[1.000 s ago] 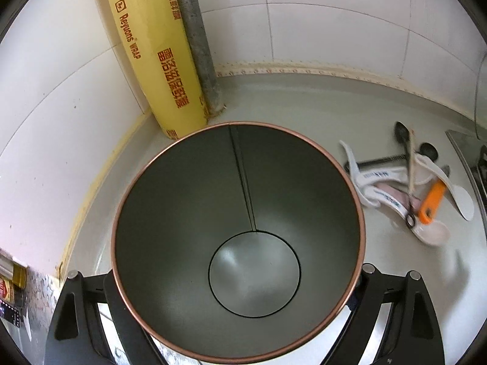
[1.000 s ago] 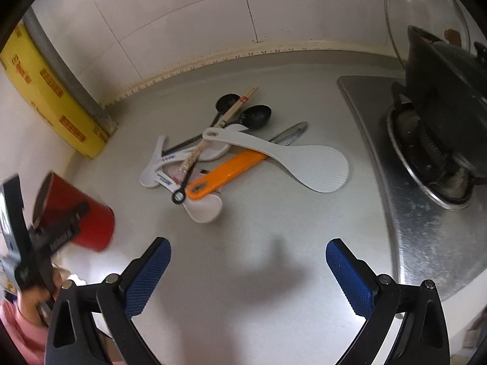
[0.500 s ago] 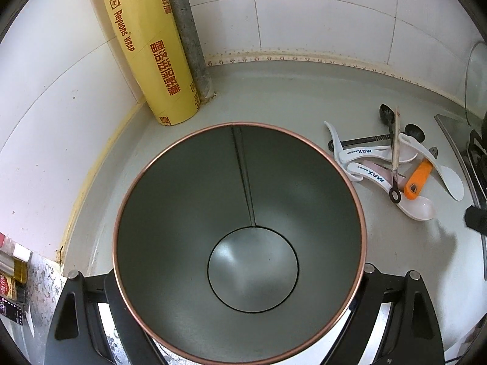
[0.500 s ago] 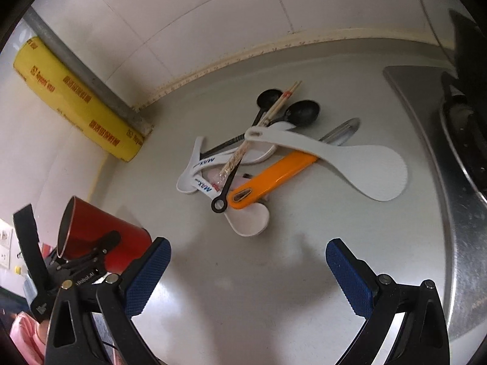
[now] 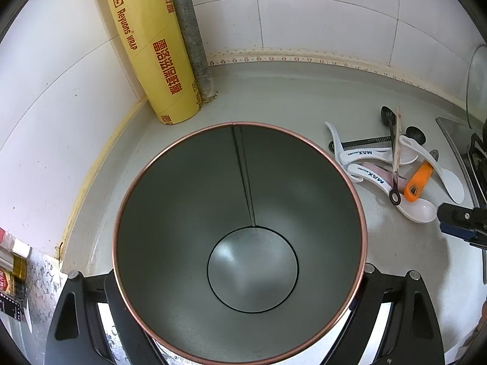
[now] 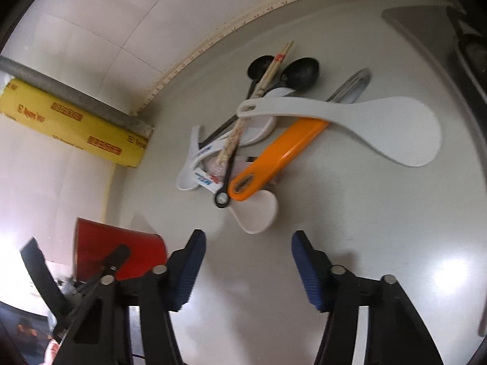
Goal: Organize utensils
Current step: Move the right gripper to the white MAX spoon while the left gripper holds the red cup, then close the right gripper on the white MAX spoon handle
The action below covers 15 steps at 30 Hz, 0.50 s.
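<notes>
Right gripper (image 6: 248, 266), blue pads half-closed on nothing after narrowing, points at the white ceramic spoon (image 6: 258, 214) just ahead, handle running away leftward; left gripper (image 5: 240, 313) clasps the red metal cup (image 6: 118, 251)

Grey countertop (image 6: 350, 243), tiled wall behind. Lying on it: tangled heap of utensils (image 6: 268, 127) — white rice paddle (image 6: 380, 121), orange-handled tool (image 6: 274, 164), black spoons (image 6: 301, 73), chopsticks (image 6: 258, 94), white spoon (image 6: 258, 213). Yellow wrap roll (image 5: 152, 48) upright in the corner.
</notes>
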Available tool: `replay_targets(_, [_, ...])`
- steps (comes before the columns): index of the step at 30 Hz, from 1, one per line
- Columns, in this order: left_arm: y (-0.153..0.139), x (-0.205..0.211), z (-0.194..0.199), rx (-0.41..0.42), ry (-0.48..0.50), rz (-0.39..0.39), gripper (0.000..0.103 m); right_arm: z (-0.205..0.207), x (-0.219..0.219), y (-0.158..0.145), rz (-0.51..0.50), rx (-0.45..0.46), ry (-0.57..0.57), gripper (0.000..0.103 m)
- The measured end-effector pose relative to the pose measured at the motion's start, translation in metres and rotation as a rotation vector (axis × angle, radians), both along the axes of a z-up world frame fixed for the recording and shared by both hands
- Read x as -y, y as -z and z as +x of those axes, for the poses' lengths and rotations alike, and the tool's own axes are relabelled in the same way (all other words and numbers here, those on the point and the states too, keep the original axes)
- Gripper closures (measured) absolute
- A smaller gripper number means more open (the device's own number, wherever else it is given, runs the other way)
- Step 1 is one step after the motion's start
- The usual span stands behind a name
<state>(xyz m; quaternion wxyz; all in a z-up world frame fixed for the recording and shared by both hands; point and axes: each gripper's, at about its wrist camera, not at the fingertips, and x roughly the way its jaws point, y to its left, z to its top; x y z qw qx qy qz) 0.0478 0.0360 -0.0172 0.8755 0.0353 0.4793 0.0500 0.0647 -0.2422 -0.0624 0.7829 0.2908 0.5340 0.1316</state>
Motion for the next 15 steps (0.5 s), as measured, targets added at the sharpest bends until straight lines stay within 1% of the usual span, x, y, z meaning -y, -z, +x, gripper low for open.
replay_targets(3, [0.003,0.0,0.0,-0.013,-0.001,-0.008,0.011,0.006,-0.001,0.003,0.045,-0.023,0.009,0.057])
replay_targets(5, [0.004,0.0,-0.001,-0.015,-0.001,-0.012,0.011,0.009,-0.002,0.005,0.049,-0.038,0.022,0.06])
replay_targets(8, [0.004,-0.001,-0.001,-0.008,0.0,-0.022,0.011,0.014,-0.003,0.008,0.055,-0.053,0.036,0.072])
replay_targets(9, [0.003,-0.001,-0.001,-0.003,0.0,-0.024,0.011,0.016,-0.004,0.008,0.052,-0.06,0.04,0.074])
replay_targets(15, [0.0,-0.004,-0.002,0.015,0.001,-0.042,0.011,0.023,-0.008,0.014,0.031,-0.099,0.054,0.078])
